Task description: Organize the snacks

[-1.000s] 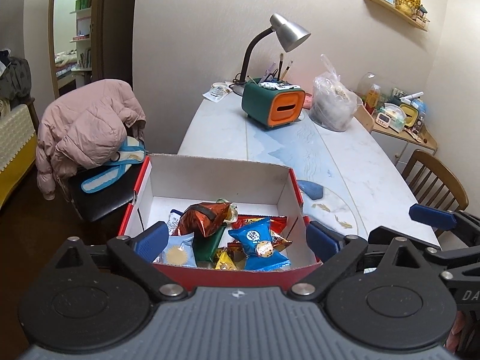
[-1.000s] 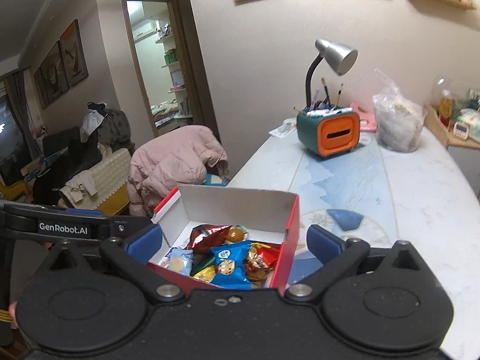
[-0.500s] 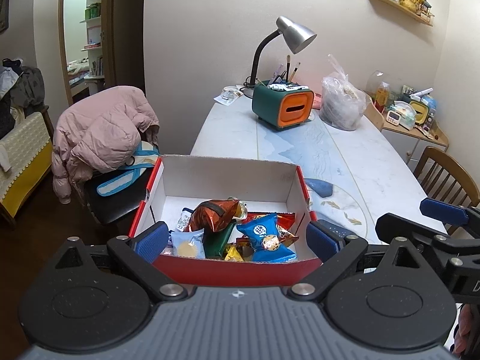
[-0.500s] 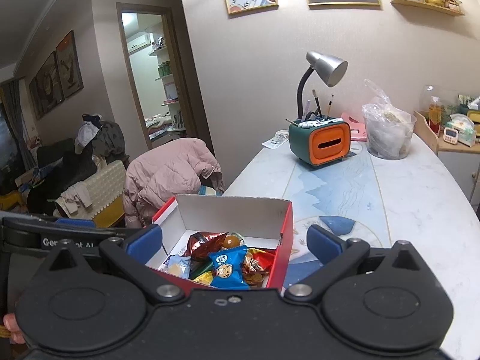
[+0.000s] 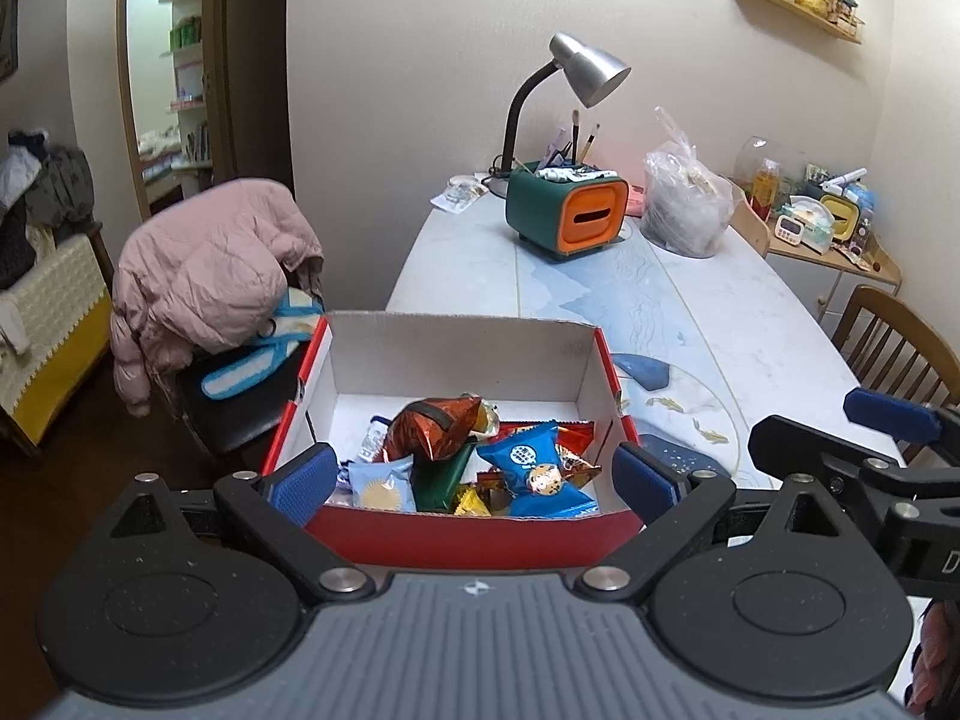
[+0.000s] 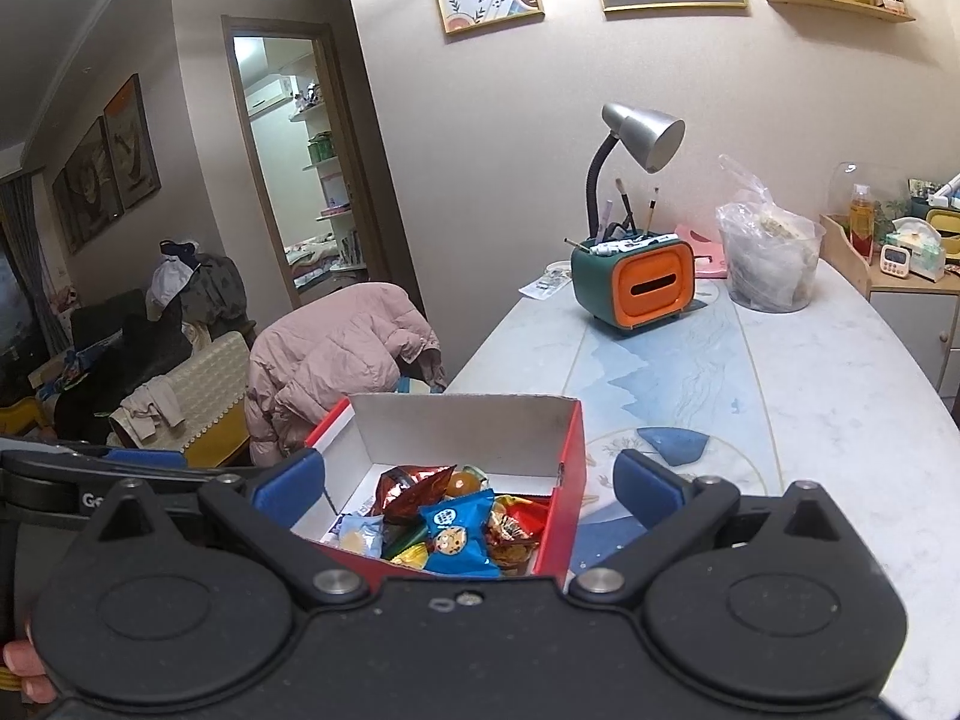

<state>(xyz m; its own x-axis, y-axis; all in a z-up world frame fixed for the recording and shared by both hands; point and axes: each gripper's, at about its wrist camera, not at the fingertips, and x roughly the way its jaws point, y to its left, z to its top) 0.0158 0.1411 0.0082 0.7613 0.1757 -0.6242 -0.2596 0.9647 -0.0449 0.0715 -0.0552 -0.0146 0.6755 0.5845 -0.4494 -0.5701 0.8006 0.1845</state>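
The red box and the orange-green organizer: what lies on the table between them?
Nothing stands there. In the left wrist view, only bare table, marble with its blue painted pattern, stretches from the red box to the orange-green organizer.

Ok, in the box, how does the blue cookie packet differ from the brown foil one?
The blue cookie packet is matte blue with a printed cookie picture; the brown foil packet is shiny copper-brown with a dark band. The blue packet lies nearer the front wall of the box; the brown packet sits behind it, propped higher on the pile. Both are sealed and untouched by either gripper.
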